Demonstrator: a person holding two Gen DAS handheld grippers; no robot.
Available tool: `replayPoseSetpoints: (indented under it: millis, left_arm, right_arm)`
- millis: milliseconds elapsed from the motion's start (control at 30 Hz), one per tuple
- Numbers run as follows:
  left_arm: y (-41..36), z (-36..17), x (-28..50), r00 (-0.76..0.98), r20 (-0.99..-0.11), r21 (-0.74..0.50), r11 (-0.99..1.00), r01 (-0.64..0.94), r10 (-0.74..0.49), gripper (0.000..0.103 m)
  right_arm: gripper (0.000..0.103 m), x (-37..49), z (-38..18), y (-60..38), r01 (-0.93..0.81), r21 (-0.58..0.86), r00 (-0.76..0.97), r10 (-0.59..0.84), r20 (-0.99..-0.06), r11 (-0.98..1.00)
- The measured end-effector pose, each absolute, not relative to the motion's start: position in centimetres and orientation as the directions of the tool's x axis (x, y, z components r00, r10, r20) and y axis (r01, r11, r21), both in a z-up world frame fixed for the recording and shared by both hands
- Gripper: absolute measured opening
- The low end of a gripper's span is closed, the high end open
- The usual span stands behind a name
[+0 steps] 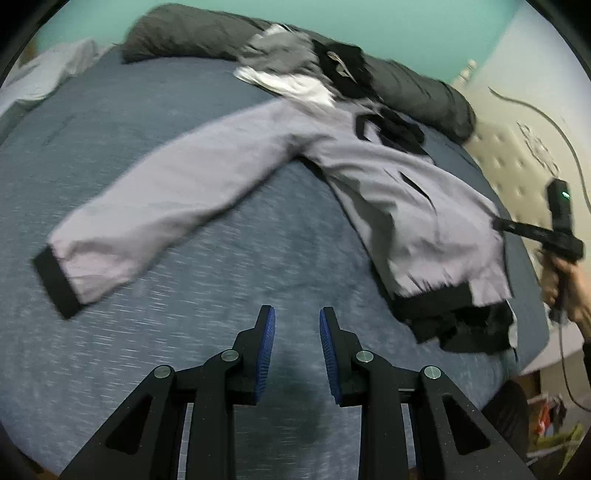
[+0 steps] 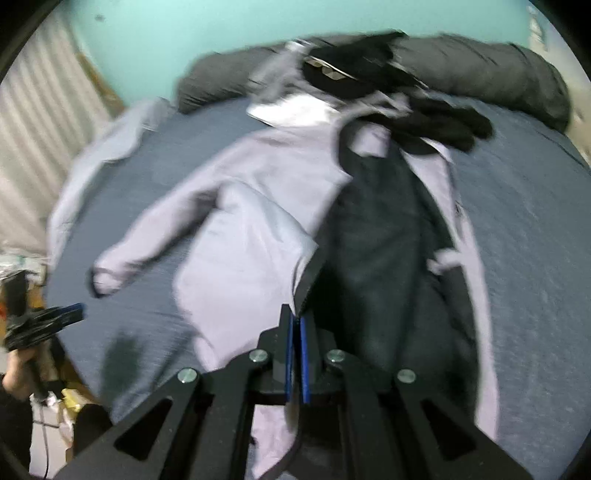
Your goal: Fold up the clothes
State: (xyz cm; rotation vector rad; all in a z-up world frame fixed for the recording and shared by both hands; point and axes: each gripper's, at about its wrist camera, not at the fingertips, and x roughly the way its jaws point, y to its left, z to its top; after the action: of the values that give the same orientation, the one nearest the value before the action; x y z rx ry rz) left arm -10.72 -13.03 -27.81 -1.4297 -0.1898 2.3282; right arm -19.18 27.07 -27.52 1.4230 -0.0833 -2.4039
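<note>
**Front panel pinched, sleeve laid out**

The lilac jacket lies open on the bed, its collar toward the dark pillows and its black hem band nearest me. One sleeve stretches out flat from the jacket's body, away from my right side, which leaves it easy to fold in over the chest.

My right gripper has its fingers closed tight on the edge of the jacket's front panel near the hem, where the dark lining shows; I hold it there, I judge, to swing that panel across the body.

My left gripper hovers over bare bed beside the jacket's hem, fingers wide apart and holding nothing.

A heap of other clothes sits beyond the jacket's collar, against the pillows.
</note>
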Motion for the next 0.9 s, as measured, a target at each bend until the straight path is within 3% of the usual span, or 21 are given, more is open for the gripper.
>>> replayPoseSetpoints:
  millis: [67,233,333,467,600,900]
  left_arm:
    - [-11.2,-28.7,-10.7,-0.371,-0.828,-0.33,-0.9,-0.284,0.421,0.042]
    - [-6.1,-31.5,-10.9,-0.285,-0.829,-0.386,-0.861,-0.332,0.481,0.043]
    - [-3.4,-33.4,-11.6,-0.24,-0.832,-0.414,-0.847,-0.332,0.501,0.048]
    - [-1.2,-35.8,-13.2,-0.212,-0.827,-0.449,-0.839,-0.308,0.521,0.05]
    - [1.0,-37.6,-15.4,-0.191,-0.824,-0.474,-0.833,-0.285,0.534,0.053]
    - [3.9,-39.9,-18.0,-0.169,-0.784,-0.543,-0.792,-0.281,0.597,0.051]
  right_arm:
    - [0.003,-19.2,-29.3,27.9,0.232,0.219,-0.425,-0.301,-0.854,-0.948]
    - [0.006,-18.7,-34.0,28.5,0.185,0.216,-0.365,-0.271,-0.891,-0.959]
    - [0.007,-18.0,-33.1,29.9,0.166,0.233,-0.4,-0.282,-0.872,-0.958]
    - [0.023,-17.0,-31.8,31.8,0.142,0.257,-0.447,-0.294,-0.845,-0.956]
    - [0.03,-16.0,-30.5,33.7,0.118,0.282,-0.493,-0.303,-0.815,-0.952]
    - [0.032,-12.4,-30.2,40.4,0.033,0.276,-0.525,-0.252,-0.813,-0.96]
